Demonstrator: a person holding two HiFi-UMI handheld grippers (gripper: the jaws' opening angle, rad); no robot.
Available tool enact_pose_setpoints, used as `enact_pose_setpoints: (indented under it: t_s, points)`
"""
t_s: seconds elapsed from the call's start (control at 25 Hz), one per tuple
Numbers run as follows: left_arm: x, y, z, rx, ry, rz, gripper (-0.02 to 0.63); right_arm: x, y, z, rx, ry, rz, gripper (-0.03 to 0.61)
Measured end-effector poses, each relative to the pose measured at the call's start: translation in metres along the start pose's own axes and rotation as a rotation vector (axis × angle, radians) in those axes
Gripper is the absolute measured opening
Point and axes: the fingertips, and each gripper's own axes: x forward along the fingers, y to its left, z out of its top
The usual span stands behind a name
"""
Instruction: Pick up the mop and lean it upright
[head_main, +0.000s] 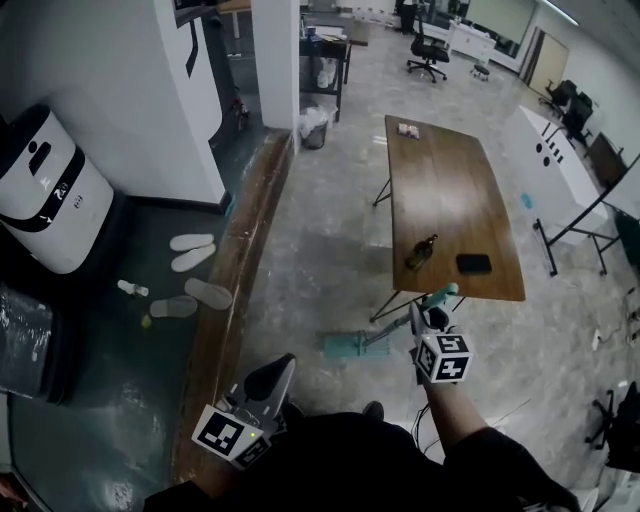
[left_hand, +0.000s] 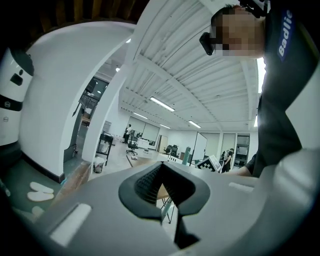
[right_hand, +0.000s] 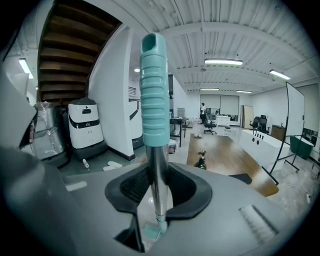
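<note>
The mop has a teal ribbed grip (right_hand: 154, 90) on a metal pole (right_hand: 159, 190) and a flat teal head (head_main: 353, 346) that rests on the floor near the table's front legs. My right gripper (head_main: 426, 322) (right_hand: 158, 175) is shut on the pole just below the grip. It holds the handle raised and slanting up from the head. My left gripper (head_main: 272, 378) (left_hand: 161, 167) hangs low at the left, apart from the mop, its jaws closed together with nothing between them. In the left gripper view the mop's grip (left_hand: 187, 155) shows far off.
A long wooden table (head_main: 450, 170) stands ahead with a bottle (head_main: 420, 252) and a black object (head_main: 473, 263) on it. A raised wooden curb (head_main: 240, 270) runs along the left. Beyond it are slippers (head_main: 192, 250), a white machine (head_main: 45, 190) and a white pillar (head_main: 275, 60).
</note>
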Motion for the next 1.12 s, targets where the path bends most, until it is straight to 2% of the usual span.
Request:
enact_pose_setpoints:
  t_s: [0.24, 0.52, 0.88, 1.12]
  points:
    - [-0.034, 0.041, 0.014, -0.028, -0.037, 0.0, 0.02, 0.017, 0.087, 0.03, -0.013, -0.027, 0.08, 0.104]
    - [-0.057, 0.077, 0.017, -0.04, -0.042, 0.05, 0.02, 0.036, 0.162, 0.05, -0.029, -0.033, 0.196, 0.104]
    - [-0.052, 0.108, 0.022, 0.0, -0.027, 0.137, 0.018, 0.061, 0.227, 0.065, -0.084, -0.04, 0.372, 0.104]
    - [-0.018, 0.122, 0.03, -0.001, -0.029, 0.176, 0.018, 0.091, 0.226, 0.084, -0.109, -0.042, 0.45, 0.104]
